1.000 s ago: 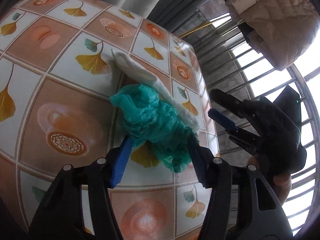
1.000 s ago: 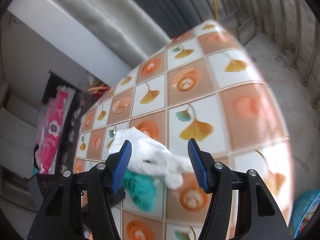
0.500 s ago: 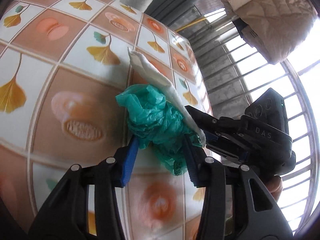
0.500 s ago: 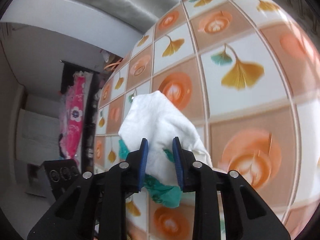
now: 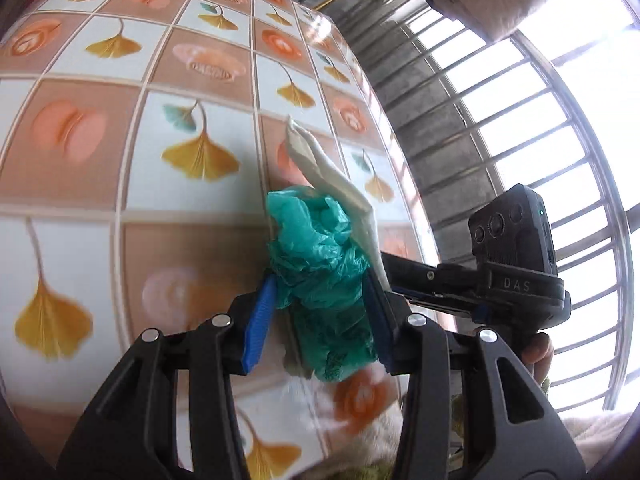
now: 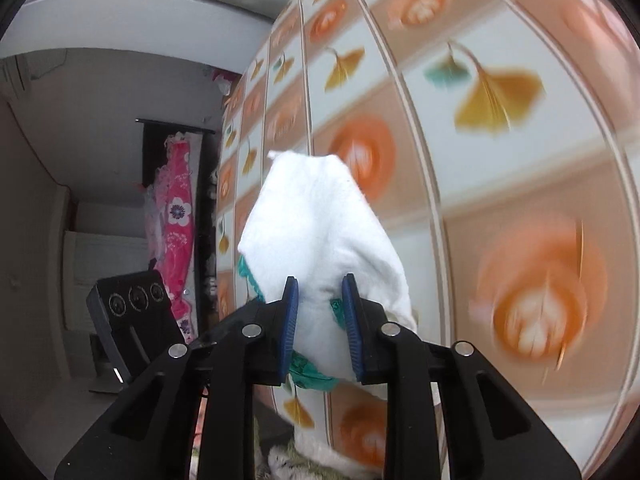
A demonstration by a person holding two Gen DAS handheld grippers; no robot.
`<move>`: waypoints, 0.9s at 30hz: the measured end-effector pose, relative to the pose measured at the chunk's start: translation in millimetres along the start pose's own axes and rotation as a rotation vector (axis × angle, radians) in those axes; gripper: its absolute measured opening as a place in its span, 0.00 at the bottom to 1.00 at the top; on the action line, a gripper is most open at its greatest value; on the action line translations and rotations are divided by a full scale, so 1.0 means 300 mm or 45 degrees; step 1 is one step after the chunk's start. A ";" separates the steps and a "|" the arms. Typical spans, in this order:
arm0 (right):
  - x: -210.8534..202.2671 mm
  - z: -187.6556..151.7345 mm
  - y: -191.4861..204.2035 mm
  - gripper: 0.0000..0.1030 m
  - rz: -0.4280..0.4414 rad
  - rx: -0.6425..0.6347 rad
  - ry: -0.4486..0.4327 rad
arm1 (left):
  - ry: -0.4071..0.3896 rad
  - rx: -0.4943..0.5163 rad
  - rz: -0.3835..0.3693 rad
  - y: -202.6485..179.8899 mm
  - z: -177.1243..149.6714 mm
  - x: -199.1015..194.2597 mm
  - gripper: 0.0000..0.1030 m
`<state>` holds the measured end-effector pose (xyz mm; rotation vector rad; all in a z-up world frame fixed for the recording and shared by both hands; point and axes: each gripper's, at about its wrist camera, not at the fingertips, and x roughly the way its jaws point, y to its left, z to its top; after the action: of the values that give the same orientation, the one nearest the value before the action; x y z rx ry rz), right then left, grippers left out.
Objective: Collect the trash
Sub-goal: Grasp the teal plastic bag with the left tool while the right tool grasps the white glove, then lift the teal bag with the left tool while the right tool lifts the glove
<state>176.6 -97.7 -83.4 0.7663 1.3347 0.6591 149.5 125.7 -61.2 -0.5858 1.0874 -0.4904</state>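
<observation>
A crumpled teal plastic bag [image 5: 320,264] sits between the blue pads of my left gripper [image 5: 320,312], which is shut on it above the tiled tablecloth [image 5: 120,120]. A white tissue [image 5: 340,188] lies against the bag's right side. My right gripper [image 6: 318,320] is shut on the white tissue [image 6: 316,232], which sticks up between its pads; a bit of the teal bag [image 6: 308,376] shows under it. The right gripper's body [image 5: 500,276] shows at the right of the left wrist view.
The table carries a cloth with ginkgo-leaf and orange squares [image 6: 500,100]. Window bars [image 5: 540,120] stand to the right. The left gripper's camera block [image 6: 132,308] shows at the left, with pink fabric [image 6: 176,216] in the room beyond.
Both grippers closed, the left on the teal bag and the right on the tissue. Both pieces have lifted off the cloth and moved toward the table's near edge.
</observation>
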 end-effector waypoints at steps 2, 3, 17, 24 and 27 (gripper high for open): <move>-0.021 -0.056 -0.006 0.13 0.002 -0.006 -0.043 | -0.013 0.004 0.010 -0.009 -0.041 -0.018 0.40; -0.032 -0.071 -0.006 0.11 -0.009 -0.014 -0.071 | -0.027 0.008 0.022 -0.010 -0.055 -0.026 0.41; -0.226 -0.038 -0.024 0.34 -0.359 -0.169 -0.356 | -0.177 0.056 0.245 -0.005 -0.096 -0.031 0.86; -0.197 -0.039 -0.042 0.37 -0.349 -0.142 -0.342 | -0.241 0.098 0.240 -0.015 -0.112 -0.024 0.92; -0.187 -0.045 -0.051 0.37 -0.339 -0.130 -0.324 | -0.251 0.103 0.239 -0.018 -0.117 -0.026 0.92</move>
<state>156.0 -149.9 -63.2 0.5569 1.1347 0.3999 113.7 119.6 -64.6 -0.4460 0.9196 -0.3042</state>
